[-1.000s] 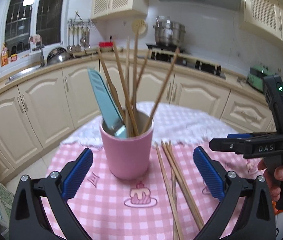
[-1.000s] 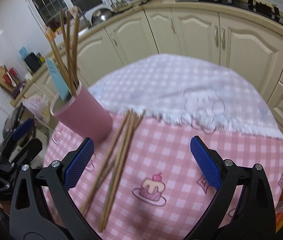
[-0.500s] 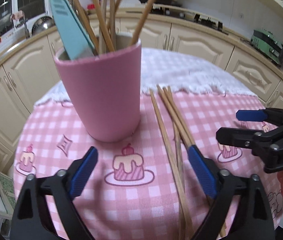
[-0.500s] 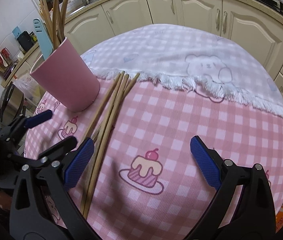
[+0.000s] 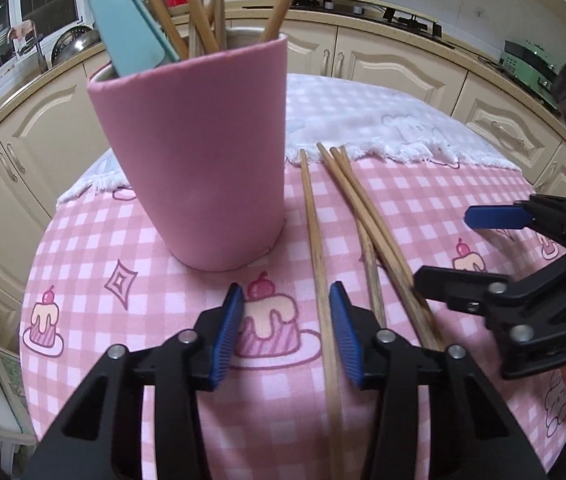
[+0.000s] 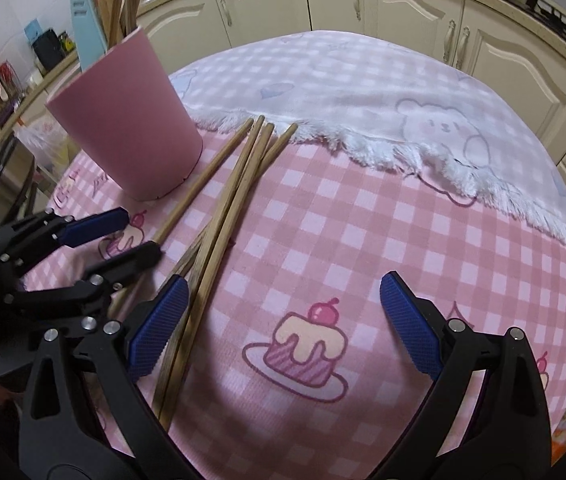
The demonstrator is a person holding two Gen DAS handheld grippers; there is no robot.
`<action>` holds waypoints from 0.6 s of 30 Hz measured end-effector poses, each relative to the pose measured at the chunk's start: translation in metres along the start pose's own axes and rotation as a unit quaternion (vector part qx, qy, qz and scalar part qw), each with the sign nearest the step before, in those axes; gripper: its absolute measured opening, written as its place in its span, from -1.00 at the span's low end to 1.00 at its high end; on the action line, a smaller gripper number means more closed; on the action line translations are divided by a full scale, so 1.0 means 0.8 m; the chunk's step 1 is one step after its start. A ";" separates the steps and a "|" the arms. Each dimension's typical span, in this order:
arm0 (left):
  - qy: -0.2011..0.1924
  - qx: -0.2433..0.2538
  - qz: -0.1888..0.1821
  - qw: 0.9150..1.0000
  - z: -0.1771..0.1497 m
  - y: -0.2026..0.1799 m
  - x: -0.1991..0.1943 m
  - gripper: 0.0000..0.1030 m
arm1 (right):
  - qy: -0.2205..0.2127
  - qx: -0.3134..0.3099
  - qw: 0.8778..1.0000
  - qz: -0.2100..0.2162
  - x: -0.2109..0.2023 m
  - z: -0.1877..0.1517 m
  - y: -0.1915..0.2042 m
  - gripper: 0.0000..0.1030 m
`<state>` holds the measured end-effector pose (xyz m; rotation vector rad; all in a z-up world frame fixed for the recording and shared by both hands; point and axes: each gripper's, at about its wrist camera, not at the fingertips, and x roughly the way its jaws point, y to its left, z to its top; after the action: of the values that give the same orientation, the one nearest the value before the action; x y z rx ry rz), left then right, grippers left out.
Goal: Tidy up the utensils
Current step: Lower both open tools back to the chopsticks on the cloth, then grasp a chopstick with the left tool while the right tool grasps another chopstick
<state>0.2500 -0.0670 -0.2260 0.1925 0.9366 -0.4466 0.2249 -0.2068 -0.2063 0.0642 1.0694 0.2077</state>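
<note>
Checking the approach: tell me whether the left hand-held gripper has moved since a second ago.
Yes. The left hand-held gripper has come down and closer to the pink cup, its jaws closing around a single chopstick lying on the tablecloth.

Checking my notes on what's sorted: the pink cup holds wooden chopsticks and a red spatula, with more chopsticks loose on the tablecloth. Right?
Not quite: the spatula in the pink cup is light blue, as the left wrist view shows. Chopsticks stand in the cup, and more chopsticks lie loose on the tablecloth.
</note>
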 end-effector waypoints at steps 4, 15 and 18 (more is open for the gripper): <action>0.002 0.005 -0.002 1.000 0.000 0.003 -0.002 -0.17 | 0.000 -0.014 1.000 -0.022 0.004 0.004 0.006 0.74; 0.011 0.020 -0.001 1.000 0.009 0.001 0.003 -0.17 | 0.015 -0.025 0.998 -0.053 0.012 0.014 0.013 0.46; 0.018 0.020 0.000 1.000 0.013 -0.001 0.006 -0.17 | 0.018 -0.031 0.997 -0.063 0.016 0.019 0.019 0.34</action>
<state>0.2593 -0.0725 -0.2238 0.2384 0.9636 -0.4630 0.2425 -0.1883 -0.2078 -0.0627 1.0979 0.1292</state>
